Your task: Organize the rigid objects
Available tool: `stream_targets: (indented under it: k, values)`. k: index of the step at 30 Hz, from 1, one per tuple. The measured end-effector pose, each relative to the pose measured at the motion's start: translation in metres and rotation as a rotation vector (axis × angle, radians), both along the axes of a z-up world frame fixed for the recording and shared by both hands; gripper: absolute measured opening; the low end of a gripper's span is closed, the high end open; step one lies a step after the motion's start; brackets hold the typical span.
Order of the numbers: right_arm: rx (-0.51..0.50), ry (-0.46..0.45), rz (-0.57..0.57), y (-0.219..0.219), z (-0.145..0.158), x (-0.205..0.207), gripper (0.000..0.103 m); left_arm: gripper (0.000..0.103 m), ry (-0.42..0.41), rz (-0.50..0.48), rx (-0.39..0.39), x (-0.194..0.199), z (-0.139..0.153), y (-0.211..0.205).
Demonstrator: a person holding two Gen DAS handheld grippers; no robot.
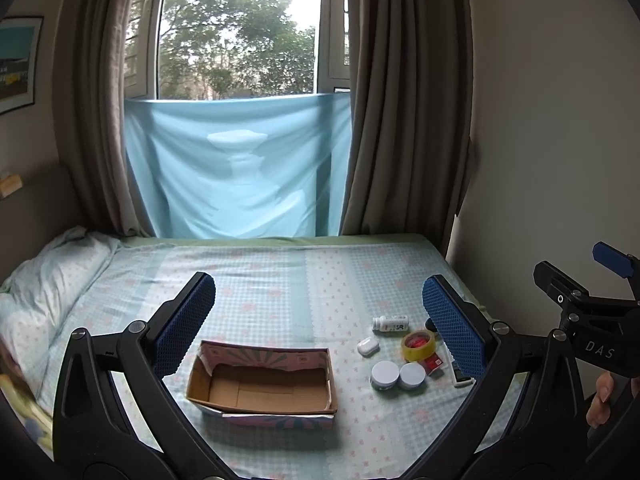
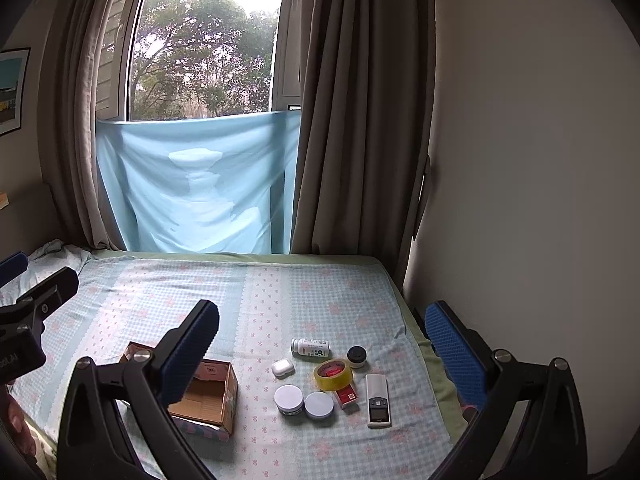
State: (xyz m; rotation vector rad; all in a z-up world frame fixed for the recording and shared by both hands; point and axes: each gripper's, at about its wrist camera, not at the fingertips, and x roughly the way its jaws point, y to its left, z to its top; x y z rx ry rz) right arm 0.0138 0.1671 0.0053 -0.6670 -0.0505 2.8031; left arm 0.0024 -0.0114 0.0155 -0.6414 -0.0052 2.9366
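On the bed (image 1: pixel 280 276), covered by a pale checked sheet with pink flowers, an open cardboard box (image 1: pixel 262 386) sits empty, its flaps cut away. To the right of it, well apart, lies a cluster of small things: a white bottle (image 2: pixel 311 347) on its side, a white earbud case (image 2: pixel 283 368) just in front of it, a roll of yellow tape (image 2: pixel 333 374), a small black-lidded jar (image 2: pixel 356 356), a red packet (image 2: pixel 346 397) touching the tape, two round white-lidded tins (image 2: pixel 289 398) side by side, and a white remote (image 2: pixel 378 400) at the cluster's right edge.

Both tools hang above the bed, touching nothing. The left tool (image 1: pixel 318 320) has its blue-padded fingers spread wide, framing the box and most of the cluster. The right tool (image 2: pixel 320 344) is likewise spread wide and holds nothing; its fingers frame the cluster. A person's fingers (image 1: pixel 600 400) show at the lower right of the left wrist view, beside the right tool's handle.

Behind the bed, grey curtains (image 1: pixel 392 100) flank a window (image 1: pixel 240 28), with a light blue cloth (image 1: pixel 236 168) hung across its lower part.
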Motion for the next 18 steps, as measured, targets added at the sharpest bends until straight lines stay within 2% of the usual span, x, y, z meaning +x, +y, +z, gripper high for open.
stream_targets:
  k: [8, 14, 18]
  values:
    - [0.008, 0.008, 0.030, -0.005, 0.002, 0.000, 0.103, 0.103, 0.000, 0.000, 0.000, 0.001, 0.001, -0.006]
    - [0.007, -0.007, 0.024, -0.009, 0.006, -0.008, 0.103, 0.103, -0.066, -0.021, -0.012, -0.016, 0.001, -0.009]
    - [0.011, -0.029, 0.013, -0.002, 0.004, -0.021, 0.103, 0.103, -0.108, -0.041, -0.005, -0.038, -0.010, -0.008]
